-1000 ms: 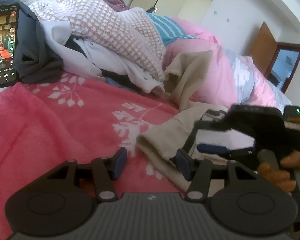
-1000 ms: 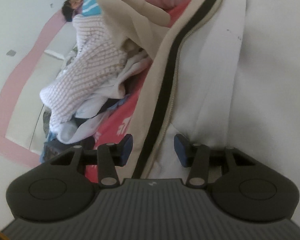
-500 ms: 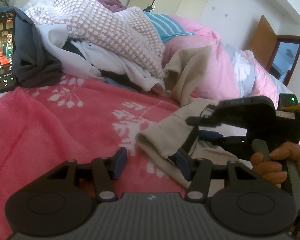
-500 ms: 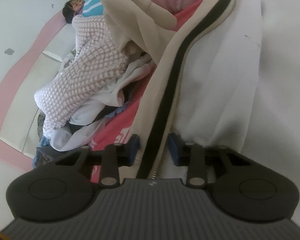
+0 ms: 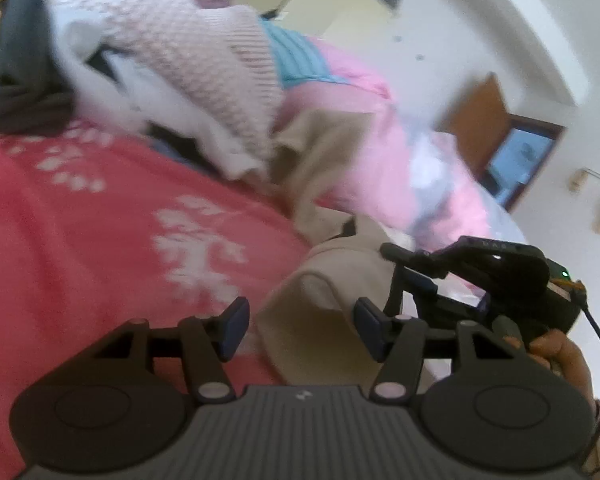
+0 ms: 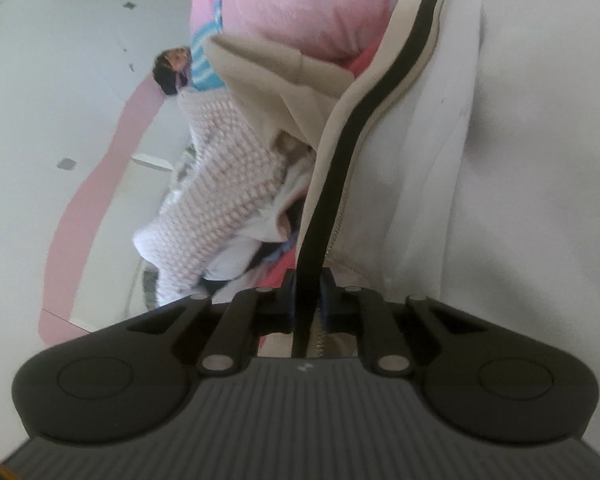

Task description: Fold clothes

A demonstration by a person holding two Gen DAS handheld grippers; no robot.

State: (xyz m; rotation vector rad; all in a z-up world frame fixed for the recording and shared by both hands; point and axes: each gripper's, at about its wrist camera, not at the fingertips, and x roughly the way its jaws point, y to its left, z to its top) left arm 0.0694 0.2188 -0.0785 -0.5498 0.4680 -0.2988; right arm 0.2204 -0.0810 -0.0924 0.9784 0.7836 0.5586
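A beige zip-up jacket [image 5: 320, 280] with a white lining and a black zipper band [image 6: 340, 168] lies on the red floral blanket [image 5: 80, 232]. My right gripper [image 6: 308, 300] is shut on the jacket's front edge at the zipper band. In the left wrist view the same right gripper [image 5: 404, 280] shows at the right, held by a hand [image 5: 560, 356], its fingertips hidden in the cloth. My left gripper [image 5: 300, 330] stands open, its blue pads either side of the jacket's beige sleeve cuff without touching it. The left wrist view is blurred.
A heap of clothes sits at the back left: a pink-white knit sweater [image 5: 188, 52], white garments and a dark grey one [image 5: 16, 72]. A pink quilt [image 5: 364, 148] lies behind the jacket. A person [image 6: 172, 68] lies at the bed's far end. A brown door [image 5: 476, 120] stands at the right.
My right gripper has gone from open to shut on the jacket's zipper edge. The left gripper has moved forward and right, bringing the sleeve cuff between its open fingers.
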